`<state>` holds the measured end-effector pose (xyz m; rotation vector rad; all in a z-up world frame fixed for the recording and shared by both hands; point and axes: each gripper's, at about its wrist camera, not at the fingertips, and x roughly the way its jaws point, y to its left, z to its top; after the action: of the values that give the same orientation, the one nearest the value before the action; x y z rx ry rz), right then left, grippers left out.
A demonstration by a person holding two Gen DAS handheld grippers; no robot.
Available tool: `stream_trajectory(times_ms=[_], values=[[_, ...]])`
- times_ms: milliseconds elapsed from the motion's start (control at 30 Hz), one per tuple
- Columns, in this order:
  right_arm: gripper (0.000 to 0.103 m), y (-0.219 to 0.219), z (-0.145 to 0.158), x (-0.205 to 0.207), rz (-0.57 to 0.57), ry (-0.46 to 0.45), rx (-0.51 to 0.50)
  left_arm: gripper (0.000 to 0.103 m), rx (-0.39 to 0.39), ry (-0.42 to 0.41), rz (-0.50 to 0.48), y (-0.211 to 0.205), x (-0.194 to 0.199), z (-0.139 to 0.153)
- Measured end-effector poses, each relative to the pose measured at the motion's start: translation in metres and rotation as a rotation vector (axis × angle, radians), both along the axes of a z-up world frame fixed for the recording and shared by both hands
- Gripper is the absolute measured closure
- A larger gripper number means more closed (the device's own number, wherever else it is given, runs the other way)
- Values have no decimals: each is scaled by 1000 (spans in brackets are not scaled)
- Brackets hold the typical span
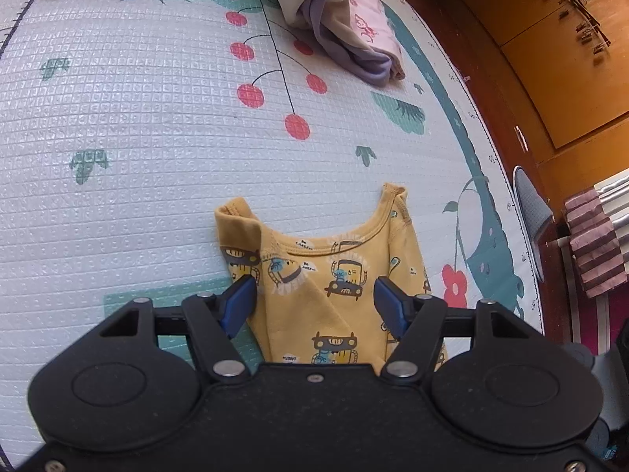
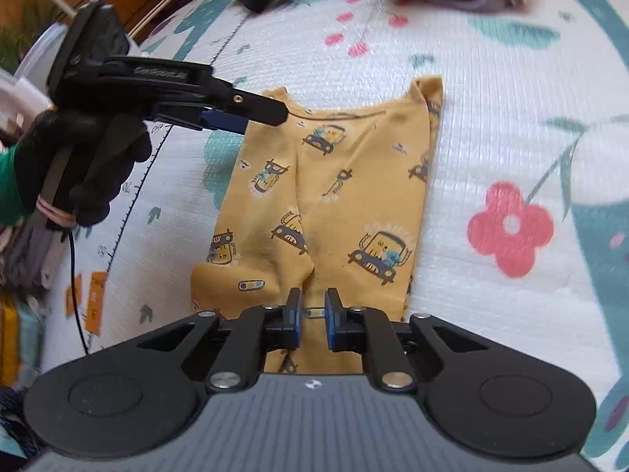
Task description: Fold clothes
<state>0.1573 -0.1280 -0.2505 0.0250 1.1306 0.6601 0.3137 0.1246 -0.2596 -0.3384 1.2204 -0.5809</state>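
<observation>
A small yellow cotton shirt with little car pictures lies flat on the white bumpy play mat with red flowers, its sleeves folded in. The left claw is spread wide above the shirt's neck end, holding nothing. The right claw sits over the shirt's bottom end, its blue pads close together with a small gap; no cloth is between them. A folded pile of pink and purple clothes rests well apart.
</observation>
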Motion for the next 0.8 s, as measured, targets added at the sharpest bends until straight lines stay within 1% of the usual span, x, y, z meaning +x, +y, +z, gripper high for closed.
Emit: stream_trajectory(times_ms=[67,133,167,200,267,300,367,500,567,633,700,800], values=[[87,16,9,-26,154,-85,-11,36,1,1,1,-1,0,0],[87,37,10,-61,351,-149,-41,35,-1,0,2,-1,0,0],[84,48,10,-78,451,-181,-57,34,-1,-1,3,-1,0,0],[83,53,8,-92,526,-205,-74,34,-1,-1,4,-2,0,-1],[75,63,4,-119,669,-251,-111,34,0,-3,2,-2,-1,0],[74,68,2,-132,740,-274,-129,34,0,-3,2,-2,-1,0],[74,72,-2,-141,786,-302,-174,34,-4,-3,3,-1,-1,0],[76,68,-3,-139,800,-290,-182,34,-9,-4,0,-1,-1,-1],[91,66,-3,-137,806,-283,-184,34,-10,-4,0,-1,-1,-1],[94,63,-3,-136,812,-276,-186,34,-10,-3,0,-1,-1,-1],[94,61,6,-132,813,-280,-161,34,-10,-3,1,-1,-1,-1],[94,59,18,-126,835,-239,-124,33,-9,-3,-1,-1,-1,-1]])
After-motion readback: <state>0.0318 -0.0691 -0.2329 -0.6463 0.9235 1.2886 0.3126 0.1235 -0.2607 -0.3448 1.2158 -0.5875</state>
